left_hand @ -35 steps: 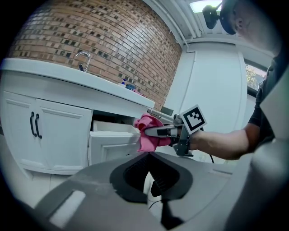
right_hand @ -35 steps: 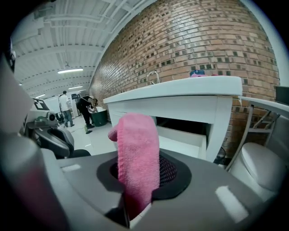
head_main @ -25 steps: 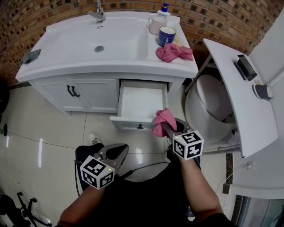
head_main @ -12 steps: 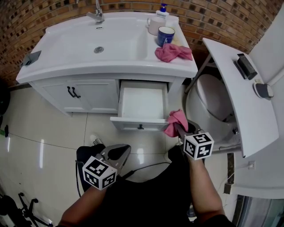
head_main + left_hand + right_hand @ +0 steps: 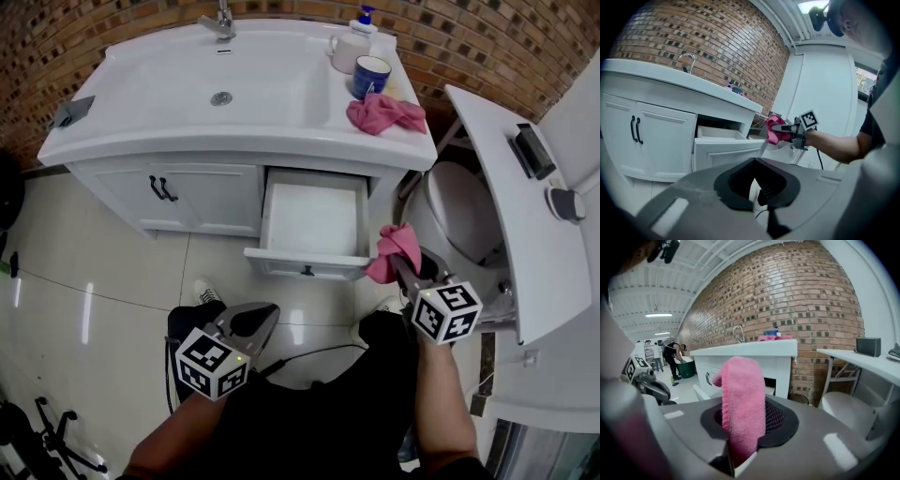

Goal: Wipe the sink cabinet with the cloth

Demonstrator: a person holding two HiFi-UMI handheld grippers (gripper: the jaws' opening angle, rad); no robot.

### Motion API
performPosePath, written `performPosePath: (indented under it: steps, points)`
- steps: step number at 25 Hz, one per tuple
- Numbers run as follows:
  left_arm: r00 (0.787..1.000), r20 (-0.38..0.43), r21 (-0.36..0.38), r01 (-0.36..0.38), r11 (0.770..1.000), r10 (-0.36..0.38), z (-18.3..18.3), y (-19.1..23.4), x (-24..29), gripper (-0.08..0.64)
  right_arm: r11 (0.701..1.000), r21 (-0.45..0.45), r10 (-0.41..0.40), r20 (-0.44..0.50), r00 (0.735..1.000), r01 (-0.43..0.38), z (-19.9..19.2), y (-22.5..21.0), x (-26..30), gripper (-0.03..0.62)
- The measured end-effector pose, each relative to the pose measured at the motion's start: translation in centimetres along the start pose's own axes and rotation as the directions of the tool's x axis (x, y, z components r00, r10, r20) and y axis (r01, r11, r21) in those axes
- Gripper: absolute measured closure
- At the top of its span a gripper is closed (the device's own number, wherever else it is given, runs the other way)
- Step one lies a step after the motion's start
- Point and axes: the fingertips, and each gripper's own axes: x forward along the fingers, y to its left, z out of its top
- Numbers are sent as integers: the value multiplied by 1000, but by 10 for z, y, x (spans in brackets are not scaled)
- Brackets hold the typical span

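Observation:
The white sink cabinet (image 5: 202,192) stands ahead with its right-hand drawer (image 5: 314,225) pulled open and nothing in it. My right gripper (image 5: 403,265) is shut on a pink cloth (image 5: 395,247), which it holds just off the drawer's front right corner, beside the cabinet's right end. In the right gripper view the cloth (image 5: 742,399) rises between the jaws, with the cabinet (image 5: 754,357) behind it. My left gripper (image 5: 251,322) hangs low over the floor in front of the cabinet, shut and holding nothing. The left gripper view shows the drawer (image 5: 724,145) and the cloth (image 5: 772,129).
A second pink cloth (image 5: 384,112), a blue mug (image 5: 372,75), a white jug (image 5: 349,52) and a soap bottle (image 5: 364,17) sit on the counter's right end. A toilet (image 5: 459,220) and a white shelf (image 5: 502,202) stand close on the right. A cable (image 5: 314,353) lies on the tiled floor.
My right gripper has carried the pink cloth to the right, from the drawer front to past its right corner. The left gripper has barely moved.

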Motion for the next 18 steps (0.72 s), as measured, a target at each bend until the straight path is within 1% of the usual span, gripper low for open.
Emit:
performPosePath:
  steps: [2,4,6,8,10,11,14,16,18]
  points:
    - [1000,-2,-10,-3,1000,3,-1,5,-1,555,999,-41,35,38,999,-33,28,4,4,497]
    - [1000,1,-20,-5,1000,5,-1,11,-1,555,993,-95,74,46,996,-69,52,8,15,499]
    - [1000,6,-28,-5,1000,5,1,16,0,555,982,-147,124,27,992,-119,69,15,36,499]
    - [1000,8,-35,-2,999,2,2,20,1,555,960,-204,190,-30,981,-192,76,29,64,497]
    - [1000,8,-43,4,999,-3,3,20,3,555,923,-264,257,-122,959,-281,70,48,96,498]
    - [1000,7,-46,8,999,-8,3,20,5,555,897,-295,288,-174,942,-329,63,60,112,497]
    - [1000,1,-55,22,998,-22,1,19,7,555,808,-365,365,-306,879,-462,33,95,154,497]
    - [1000,-5,-63,26,998,-26,-3,19,7,555,757,-402,378,-373,847,-515,11,112,175,499]
    - [1000,-7,-71,24,997,-24,-5,22,7,555,722,-431,377,-411,830,-541,-3,121,190,497]
